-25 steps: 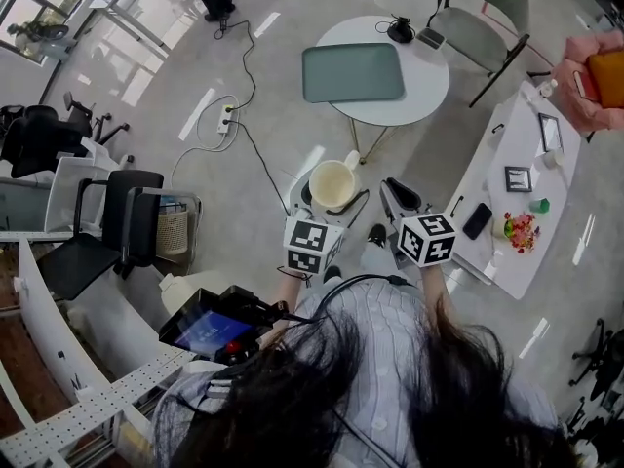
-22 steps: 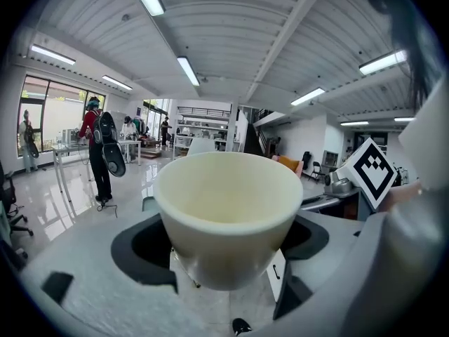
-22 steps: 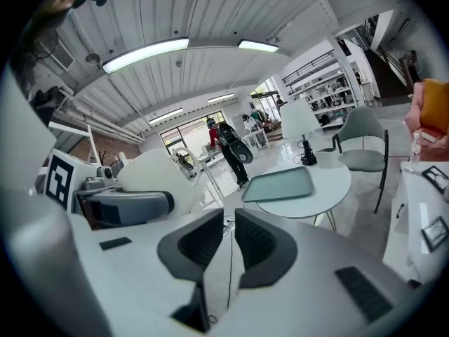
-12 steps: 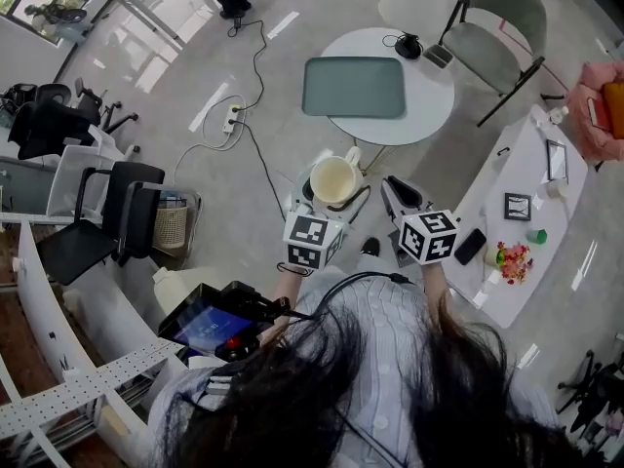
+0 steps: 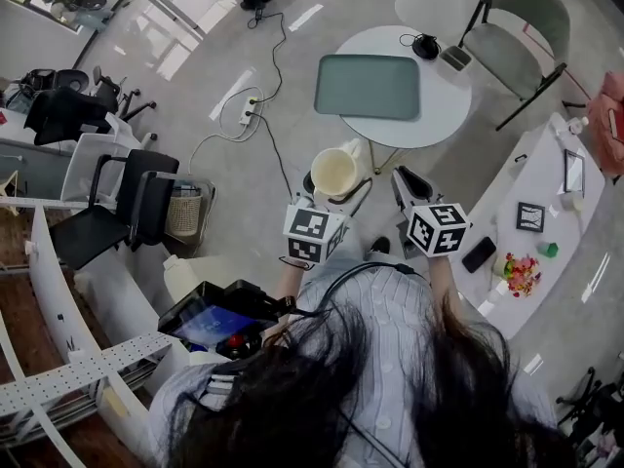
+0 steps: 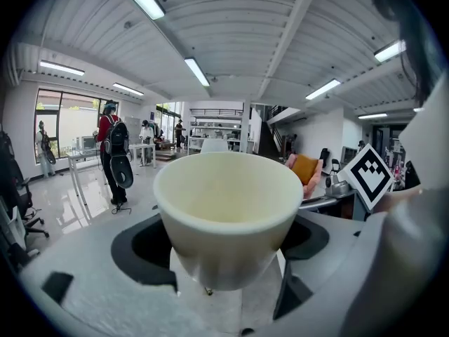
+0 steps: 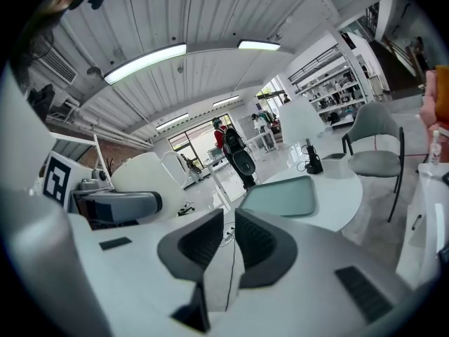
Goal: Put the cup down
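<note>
A cream cup [image 5: 333, 171] with a handle is held upright in the air, mouth up, in front of the person. My left gripper [image 5: 336, 193] is shut on it; in the left gripper view the cup [image 6: 228, 206] fills the space between the dark pads [image 6: 140, 248]. My right gripper [image 5: 406, 185] hangs beside it on the right, jaws nearly touching and nothing between them [image 7: 229, 243]. Ahead stands a round white table [image 5: 439, 105] bearing a grey-green tray [image 5: 392, 86], also seen as the tray [image 7: 280, 196] in the right gripper view.
A grey chair [image 5: 522, 22] stands behind the round table, which also carries small dark items [image 5: 426, 47]. A long white table [image 5: 517, 261] with small objects runs along the right. A cable and power strip [image 5: 249, 115] lie on the floor; black chairs [image 5: 127, 213] stand left.
Both grippers and the cup have moved slightly toward the round table, which now sits nearer in the head view. The left grip on the cup is unchanged.
</note>
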